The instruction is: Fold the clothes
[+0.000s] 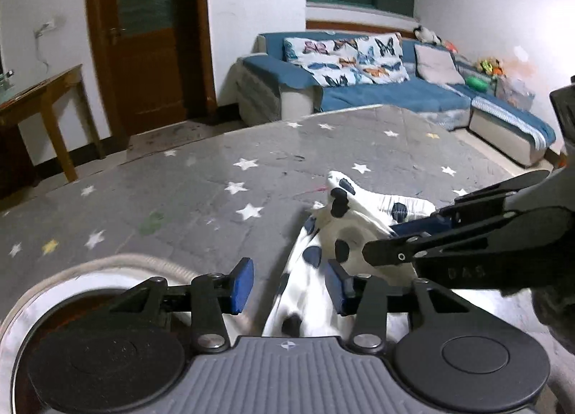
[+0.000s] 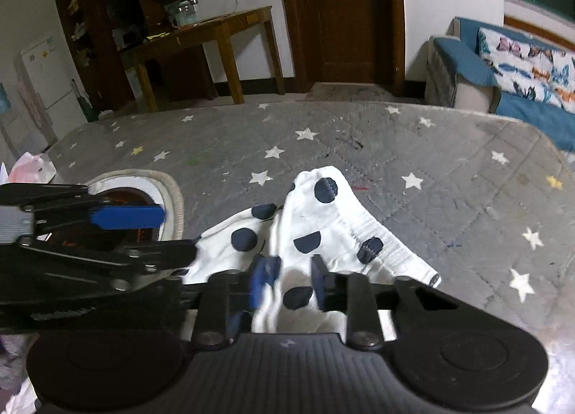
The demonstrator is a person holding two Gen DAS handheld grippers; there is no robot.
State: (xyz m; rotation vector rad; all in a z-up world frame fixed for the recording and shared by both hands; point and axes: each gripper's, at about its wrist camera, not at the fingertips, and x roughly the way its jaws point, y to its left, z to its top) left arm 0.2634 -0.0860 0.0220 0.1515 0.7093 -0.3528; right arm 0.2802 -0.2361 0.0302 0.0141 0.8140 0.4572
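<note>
A white garment with dark blue polka dots (image 1: 334, 231) lies crumpled on the grey star-patterned mat (image 1: 201, 191); it also shows in the right wrist view (image 2: 323, 220). My left gripper (image 1: 289, 286) is open, its blue pads apart just over the garment's near left edge. My right gripper (image 2: 291, 279) has its pads narrowly apart with a fold of the garment between them. In the left wrist view the right gripper (image 1: 406, 238) reaches in from the right over the cloth. In the right wrist view the left gripper (image 2: 161, 231) reaches in from the left.
A round basket with a white rim (image 2: 169, 195) sits on the mat left of the garment. A blue sofa with butterfly cushions (image 1: 377, 91) stands behind the mat. A wooden table (image 2: 215, 33) and a wooden door (image 1: 143, 37) are at the back.
</note>
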